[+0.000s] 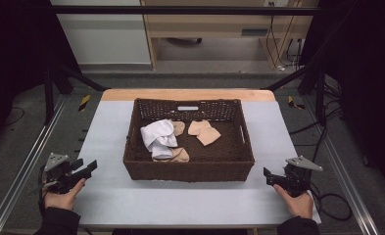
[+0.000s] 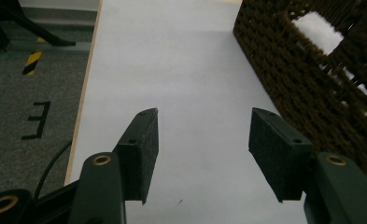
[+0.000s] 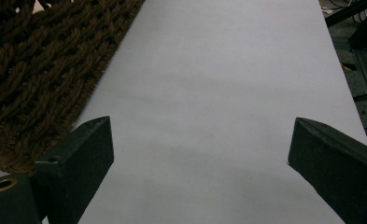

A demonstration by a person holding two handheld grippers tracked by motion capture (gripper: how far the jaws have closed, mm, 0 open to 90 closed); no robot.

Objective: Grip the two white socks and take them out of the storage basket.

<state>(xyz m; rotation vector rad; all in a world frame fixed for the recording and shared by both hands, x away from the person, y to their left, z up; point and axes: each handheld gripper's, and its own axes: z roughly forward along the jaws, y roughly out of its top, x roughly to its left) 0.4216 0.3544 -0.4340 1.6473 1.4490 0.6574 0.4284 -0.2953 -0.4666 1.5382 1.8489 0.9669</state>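
Here we see the white table (image 1: 180, 200) with a dark woven basket (image 1: 187, 171) standing in its middle. Inside the basket lie a white cloth (image 1: 158, 137), bunched at the left, and some beige socks (image 1: 204, 132) beside it, one partly under the cloth. We judge these pieces as light, soft and limp; they will hang and fold when lifted, so it is better to pinch a raised fold from above.

The basket walls are stiff and tall, so we must go over the rim. The table has free room on both sides. The left gripper (image 1: 84, 169) and the right gripper (image 1: 268, 175) rest near the front corners, both with jaws spread and nothing between them.
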